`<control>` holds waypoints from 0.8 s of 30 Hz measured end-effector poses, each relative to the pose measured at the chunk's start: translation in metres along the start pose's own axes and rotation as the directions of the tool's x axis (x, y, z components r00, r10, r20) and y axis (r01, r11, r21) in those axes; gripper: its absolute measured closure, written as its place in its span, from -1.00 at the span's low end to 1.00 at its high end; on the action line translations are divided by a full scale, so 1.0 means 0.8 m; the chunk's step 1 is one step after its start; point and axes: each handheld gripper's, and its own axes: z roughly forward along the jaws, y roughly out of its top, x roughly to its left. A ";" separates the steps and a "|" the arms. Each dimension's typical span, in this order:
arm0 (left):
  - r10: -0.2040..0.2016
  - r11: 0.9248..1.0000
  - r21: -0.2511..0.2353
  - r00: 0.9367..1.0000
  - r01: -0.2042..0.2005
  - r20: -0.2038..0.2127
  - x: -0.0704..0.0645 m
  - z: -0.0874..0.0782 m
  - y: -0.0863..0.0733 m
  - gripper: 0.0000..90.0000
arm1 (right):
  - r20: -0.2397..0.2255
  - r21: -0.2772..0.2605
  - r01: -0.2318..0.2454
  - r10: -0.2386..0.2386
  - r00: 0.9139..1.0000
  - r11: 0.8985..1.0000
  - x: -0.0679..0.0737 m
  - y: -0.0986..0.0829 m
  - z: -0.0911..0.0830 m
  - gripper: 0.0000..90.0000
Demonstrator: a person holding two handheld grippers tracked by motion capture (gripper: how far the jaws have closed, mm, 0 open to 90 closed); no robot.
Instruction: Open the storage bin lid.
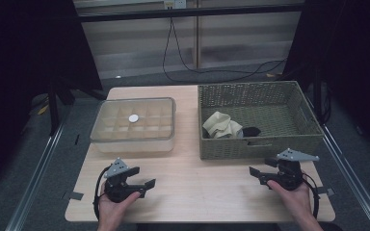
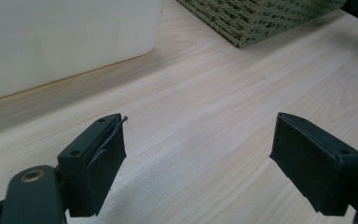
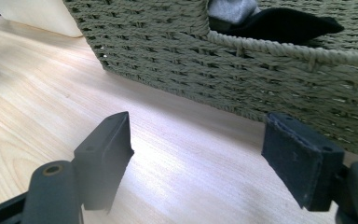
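Note:
A woven green basket (image 1: 250, 144) stands at the right of the table; it holds a beige cloth (image 1: 221, 125) and a black cloth (image 1: 252, 131). A clear plastic divider box (image 1: 134, 140) with a small white disc (image 1: 133, 118) in it sits at the left. My left gripper (image 1: 141, 177) rests low at the front left, open and empty, with the box's wall (image 2: 65, 37) ahead of it. My right gripper (image 1: 261, 169) is open and empty just in front of the basket's wall (image 3: 191, 60), over whose rim the black cloth (image 3: 279, 23) shows.
The light wooden table (image 1: 197, 192) has bare room between the two grippers. Black cables trail on the floor behind the table, and dark curtains hang at both sides.

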 end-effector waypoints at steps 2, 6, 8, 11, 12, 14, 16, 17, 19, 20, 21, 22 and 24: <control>0.000 1.000 0.000 1.000 0.000 0.003 0.000 -0.001 -0.001 -0.61 | 0.003 0.001 -0.002 0.002 1.000 1.000 0.001 0.000 0.000 -0.47; -0.014 1.000 -0.012 1.000 0.014 0.023 0.003 -0.007 -0.001 -0.59 | -0.013 -0.001 -0.002 0.002 1.000 1.000 0.010 0.001 0.001 -0.43; -0.030 1.000 -0.004 1.000 0.030 0.008 0.006 -0.009 -0.001 -0.58 | -0.021 -0.002 -0.002 0.002 1.000 1.000 0.011 0.002 0.002 -0.43; -0.066 0.998 0.000 0.998 0.066 0.007 0.015 -0.012 -0.004 -0.55 | -0.035 0.002 -0.018 0.018 0.999 1.000 0.010 0.004 0.004 -0.43; -0.060 0.998 -0.004 0.998 0.060 -0.003 0.016 -0.015 -0.004 -0.53 | -0.043 0.002 -0.017 0.017 0.999 1.000 0.010 0.005 0.004 -0.42; -0.057 0.998 -0.005 0.998 0.057 -0.009 0.018 -0.017 -0.003 -0.51 | -0.049 0.004 -0.015 0.015 0.999 1.000 0.010 0.008 0.005 -0.42; -0.063 0.998 -0.013 0.998 0.063 -0.002 0.021 -0.021 -0.001 -0.50 | -0.048 0.009 -0.013 0.014 0.999 1.000 0.011 0.010 0.006 -0.42; -0.056 0.998 -0.018 0.998 0.056 -0.009 0.022 -0.024 0.001 -0.49 | -0.053 0.014 -0.007 0.008 0.999 1.000 0.014 0.013 0.007 -0.44; -0.056 0.998 -0.025 0.998 0.056 -0.007 0.023 -0.027 0.003 -0.47 | -0.051 0.017 0.007 -0.006 0.999 1.000 0.017 0.017 0.006 -0.47; -0.056 0.998 -0.025 0.998 0.056 -0.007 0.023 -0.027 0.003 -0.45 | -0.051 0.017 0.007 -0.006 0.999 1.000 0.017 0.017 0.006 -0.47; -0.068 0.997 -0.030 0.998 0.069 0.008 0.024 -0.029 0.004 -0.37 | -0.045 0.008 0.006 -0.006 0.999 1.000 0.020 0.021 0.005 -0.46; -0.074 0.997 -0.035 0.997 0.074 0.020 0.024 -0.030 0.004 -0.33 | -0.049 0.007 0.009 -0.009 0.999 1.000 0.021 0.022 0.005 -0.45; -0.067 0.997 -0.031 0.998 0.067 0.009 0.024 -0.032 0.005 -0.35 | -0.059 0.019 0.020 -0.019 0.998 1.000 0.025 0.024 0.006 -0.45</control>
